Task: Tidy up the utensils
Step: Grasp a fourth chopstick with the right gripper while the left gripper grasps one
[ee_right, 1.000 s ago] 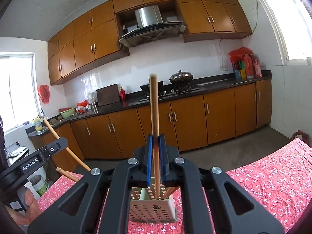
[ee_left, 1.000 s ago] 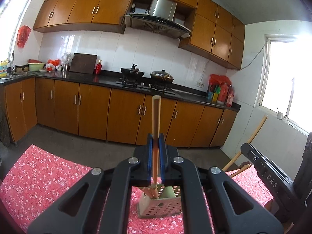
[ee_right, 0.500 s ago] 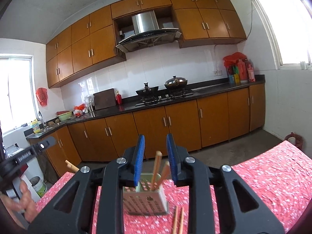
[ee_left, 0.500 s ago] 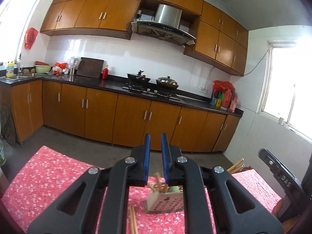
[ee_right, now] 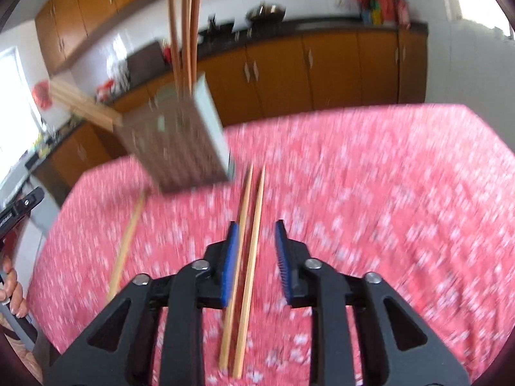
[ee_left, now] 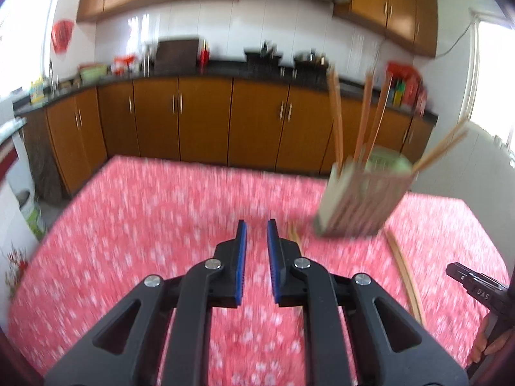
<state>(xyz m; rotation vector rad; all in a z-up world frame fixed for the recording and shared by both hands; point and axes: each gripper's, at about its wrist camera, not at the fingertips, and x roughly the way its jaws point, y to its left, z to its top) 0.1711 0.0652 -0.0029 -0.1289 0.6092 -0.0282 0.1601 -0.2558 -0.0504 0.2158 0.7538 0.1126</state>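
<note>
A perforated utensil holder [ee_left: 360,196] stands on the red floral tablecloth [ee_left: 145,225], with several wooden chopsticks [ee_left: 334,115] upright in it. It also shows in the right wrist view [ee_right: 180,141]. My left gripper [ee_left: 256,236] is open and empty, left of the holder. My right gripper [ee_right: 256,241] is open, its jaws on either side of two loose chopsticks [ee_right: 248,225] lying on the cloth. One more chopstick [ee_right: 127,241] lies to the left, and one [ee_left: 404,267] lies right of the left gripper. Both views are motion-blurred.
The other gripper's tip [ee_left: 476,284] shows at the right edge of the left wrist view. Kitchen cabinets [ee_left: 193,119] and a dark counter stand behind the table. A white bin [ee_left: 30,209] stands on the floor at left.
Both grippers let go of their chopsticks, which now stand in the holder. Both have opened, tilted down and dropped toward the tablecloth. The right one now straddles two loose chopsticks.
</note>
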